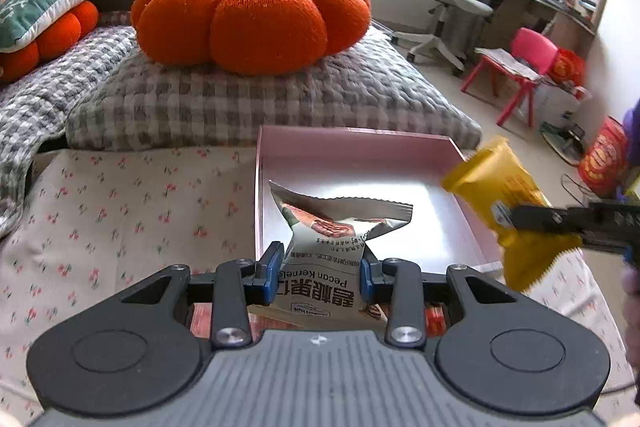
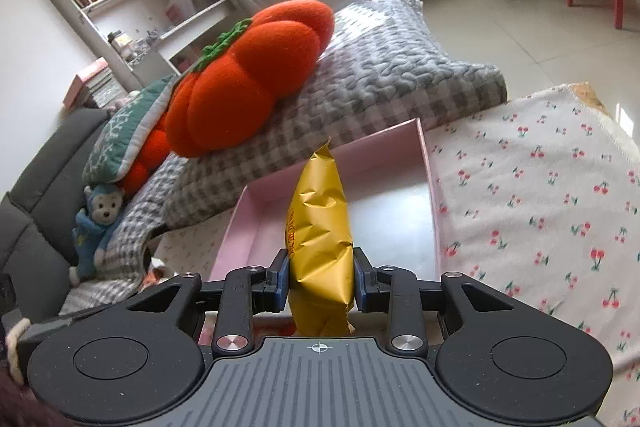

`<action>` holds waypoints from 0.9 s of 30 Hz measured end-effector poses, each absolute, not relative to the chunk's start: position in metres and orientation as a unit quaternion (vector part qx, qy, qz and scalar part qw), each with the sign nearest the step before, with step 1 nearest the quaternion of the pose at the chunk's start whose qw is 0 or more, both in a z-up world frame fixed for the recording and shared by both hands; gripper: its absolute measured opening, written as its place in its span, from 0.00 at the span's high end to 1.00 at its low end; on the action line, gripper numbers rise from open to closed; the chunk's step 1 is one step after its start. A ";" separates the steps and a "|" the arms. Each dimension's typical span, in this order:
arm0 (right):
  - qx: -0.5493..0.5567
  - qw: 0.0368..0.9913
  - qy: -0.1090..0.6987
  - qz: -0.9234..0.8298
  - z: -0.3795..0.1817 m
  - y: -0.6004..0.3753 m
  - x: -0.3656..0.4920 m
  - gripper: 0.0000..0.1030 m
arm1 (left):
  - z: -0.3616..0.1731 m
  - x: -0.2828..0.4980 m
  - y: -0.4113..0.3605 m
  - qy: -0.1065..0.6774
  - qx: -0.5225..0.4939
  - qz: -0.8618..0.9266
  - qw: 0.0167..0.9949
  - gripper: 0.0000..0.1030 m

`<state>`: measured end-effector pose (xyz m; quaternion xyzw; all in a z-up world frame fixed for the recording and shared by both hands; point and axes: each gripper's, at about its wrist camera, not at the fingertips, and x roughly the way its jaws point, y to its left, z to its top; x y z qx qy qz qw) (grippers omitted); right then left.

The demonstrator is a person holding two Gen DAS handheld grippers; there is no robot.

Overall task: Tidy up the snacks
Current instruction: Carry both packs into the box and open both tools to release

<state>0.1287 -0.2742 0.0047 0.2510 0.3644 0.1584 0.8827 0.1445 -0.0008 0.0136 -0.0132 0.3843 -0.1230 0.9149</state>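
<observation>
Your left gripper (image 1: 320, 269) pinches the silver packet (image 1: 340, 227) low over the pink tray (image 1: 360, 147), while your right gripper (image 2: 320, 277) is clamped on the yellow packet (image 2: 322, 219) above the tray's edge. Carry both well inside the walls before letting go, side by side. The silver one reads "Pecan Kernels" beside Chinese characters; the yellow print is illegible.

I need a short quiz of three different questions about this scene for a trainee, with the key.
1. True or false: the pink tray already holds a snack lying on its floor.
2. The left gripper is shut on: A) yellow packet B) pecan packet C) nothing
3. Fill in: the right gripper holds the ____ packet.

Key: 1 false; 2 B; 3 yellow
</observation>
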 end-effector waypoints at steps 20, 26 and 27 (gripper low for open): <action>0.206 0.897 0.373 0.117 -0.026 -0.270 0.159 0.71 | -0.011 0.189 -0.030 0.379 0.052 -0.074 0.921 0.66; 0.206 0.898 0.373 0.109 -0.024 -0.274 0.157 0.71 | -0.012 0.187 -0.033 0.380 0.067 -0.073 0.920 0.61; 0.204 0.898 0.373 0.110 -0.022 -0.274 0.156 0.68 | -0.011 0.185 -0.034 0.379 0.068 -0.074 0.920 0.60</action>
